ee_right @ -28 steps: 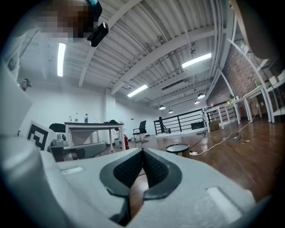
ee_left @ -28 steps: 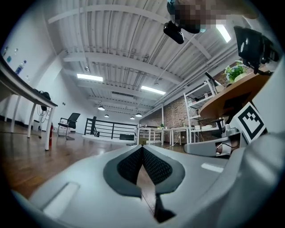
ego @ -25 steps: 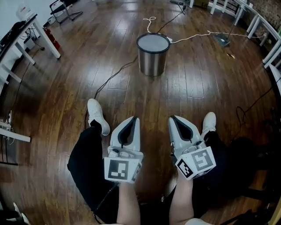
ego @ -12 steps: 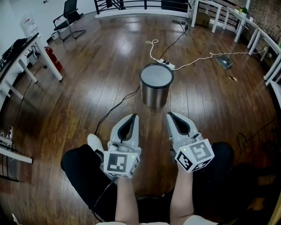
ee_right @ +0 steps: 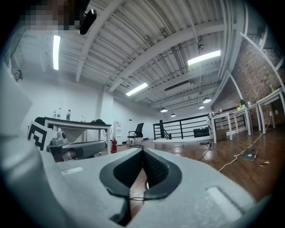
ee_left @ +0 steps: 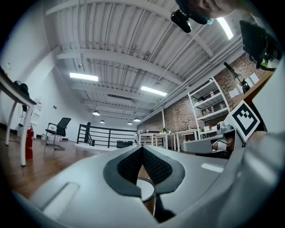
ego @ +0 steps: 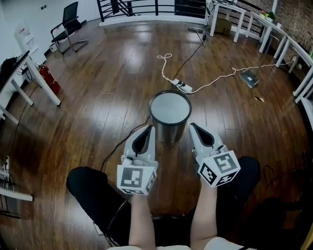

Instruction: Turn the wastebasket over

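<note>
Dark glossy wooden plank floor (ego: 93, 102) is reflecting the ceiling lights. White power strip (ego: 184, 87) is lying on it, with a thin white cable (ego: 222, 76) trailing off right. Thin black cable (ego: 124, 139) is running diagonally over the planks. Black wheeled office chair (ego: 68, 19) is standing far left. Red fire extinguisher (ego: 46, 78) is sitting beside a white table leg (ego: 44, 88). Black metal railing (ego: 146, 7) is closing off the far end.
</note>
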Motion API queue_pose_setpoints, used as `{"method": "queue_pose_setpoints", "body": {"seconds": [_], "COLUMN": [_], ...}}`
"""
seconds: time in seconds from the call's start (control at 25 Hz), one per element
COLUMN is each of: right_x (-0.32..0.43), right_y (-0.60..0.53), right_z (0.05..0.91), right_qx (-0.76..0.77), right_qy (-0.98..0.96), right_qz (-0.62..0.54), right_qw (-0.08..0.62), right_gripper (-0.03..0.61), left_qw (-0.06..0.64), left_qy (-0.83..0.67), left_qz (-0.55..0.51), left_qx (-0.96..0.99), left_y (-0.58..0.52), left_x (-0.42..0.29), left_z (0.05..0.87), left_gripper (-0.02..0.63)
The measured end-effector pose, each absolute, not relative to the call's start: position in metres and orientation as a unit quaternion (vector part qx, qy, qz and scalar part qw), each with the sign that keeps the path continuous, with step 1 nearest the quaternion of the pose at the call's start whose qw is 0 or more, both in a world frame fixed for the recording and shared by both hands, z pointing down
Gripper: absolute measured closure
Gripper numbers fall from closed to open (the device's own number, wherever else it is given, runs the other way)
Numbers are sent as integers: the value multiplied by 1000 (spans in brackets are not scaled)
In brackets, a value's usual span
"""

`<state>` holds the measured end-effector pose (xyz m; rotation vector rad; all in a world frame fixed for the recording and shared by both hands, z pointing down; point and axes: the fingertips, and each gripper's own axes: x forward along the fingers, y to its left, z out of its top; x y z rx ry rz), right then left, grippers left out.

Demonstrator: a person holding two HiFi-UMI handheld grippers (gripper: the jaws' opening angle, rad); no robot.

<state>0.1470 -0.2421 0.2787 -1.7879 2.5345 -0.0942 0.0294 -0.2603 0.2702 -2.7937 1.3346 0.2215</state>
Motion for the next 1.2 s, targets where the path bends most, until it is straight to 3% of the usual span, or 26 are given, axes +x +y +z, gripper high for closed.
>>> {"method": "queue_pose_setpoints", "body": {"seconds": [0.16, 0.4, 0.48, 0.56, 0.72, 0.84, 0.96, 1.08, 1.2], "right_x": [155, 170, 171, 170, 165, 159, 152, 137, 112], "right_y": [-291, -362, -381, -395, -409, -423, -430, -434, -440], "right_z": [273, 286, 294, 306, 331, 358, 399, 434, 456], "right_qx": [-566, -567, -561, -554, -531, -510, -508, -494, -452], "right_qy": [824, 819, 820, 823, 834, 843, 834, 836, 854], "right_qz": [-20, -2, -7, -17, -33, -47, -69, -87, -79], "right_qw": [5, -86, -111, -126, -143, -165, -204, -222, -246], "right_gripper": [586, 586, 586, 492, 445, 384, 285, 262, 262], "left_qw": [28, 16, 13, 5, -11, -31, -75, -99, -112], "left_qy": [435, 472, 480, 482, 489, 499, 503, 514, 540], "left_qz": [59, 52, 35, 22, 14, 0, -15, -21, -18], "left_qx": [-898, -880, -877, -876, -872, -866, -861, -852, -834], "left_y": [-311, -386, -404, -418, -432, -443, -450, -454, -458], "left_x": [40, 28, 26, 25, 29, 32, 29, 17, -5], "left_z": [270, 276, 285, 296, 317, 341, 377, 407, 425], "left_gripper": [598, 597, 553, 519, 478, 399, 290, 228, 231]}}
